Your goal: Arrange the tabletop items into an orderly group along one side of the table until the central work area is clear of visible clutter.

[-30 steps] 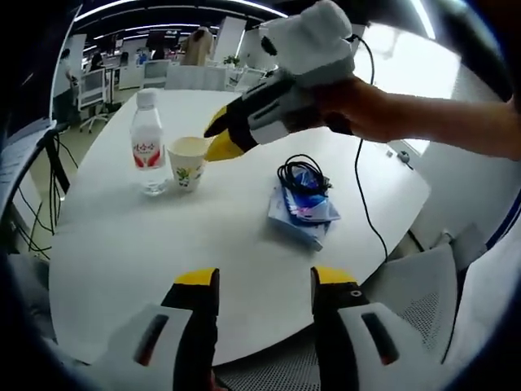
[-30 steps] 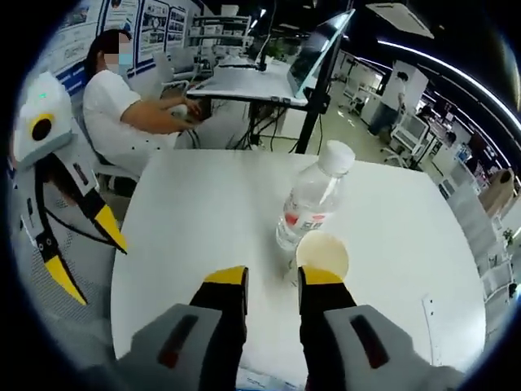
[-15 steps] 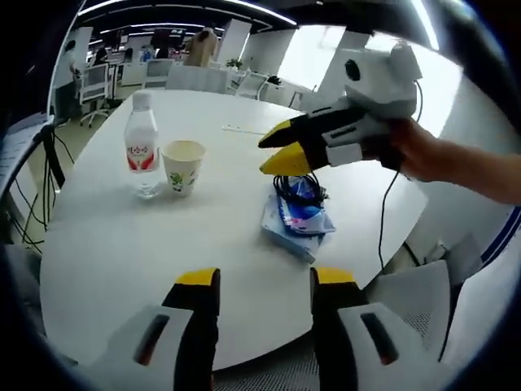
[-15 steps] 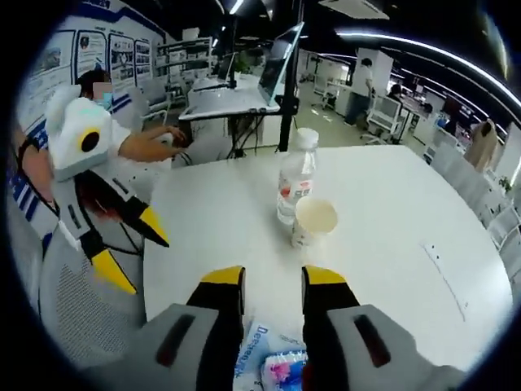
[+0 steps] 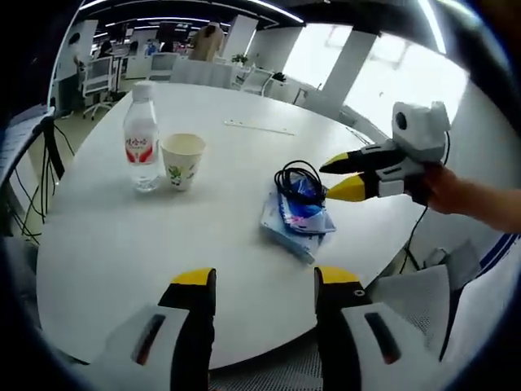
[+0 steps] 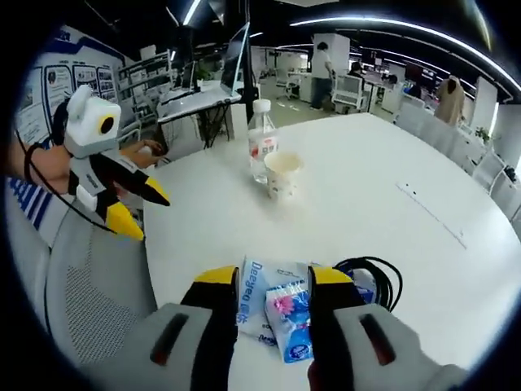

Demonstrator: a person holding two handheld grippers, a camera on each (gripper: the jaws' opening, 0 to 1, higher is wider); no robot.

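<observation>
White oval table (image 5: 122,244) amid open office desks (image 6: 199,98) and chairs (image 5: 183,69).

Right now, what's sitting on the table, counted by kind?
Water bottle: 1
Paper cup: 1
Coiled black cable: 1
Blue-and-white packets: at least 2, stacked; exact count unclear
Total: at least 5 items

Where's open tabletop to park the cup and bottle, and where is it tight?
Bare table lies between the left gripper and the water bottle with the paper cup beside it, and beyond them toward the far edge. It is crowded by the tissue packs under the black cable, where the right gripper hovers.
</observation>
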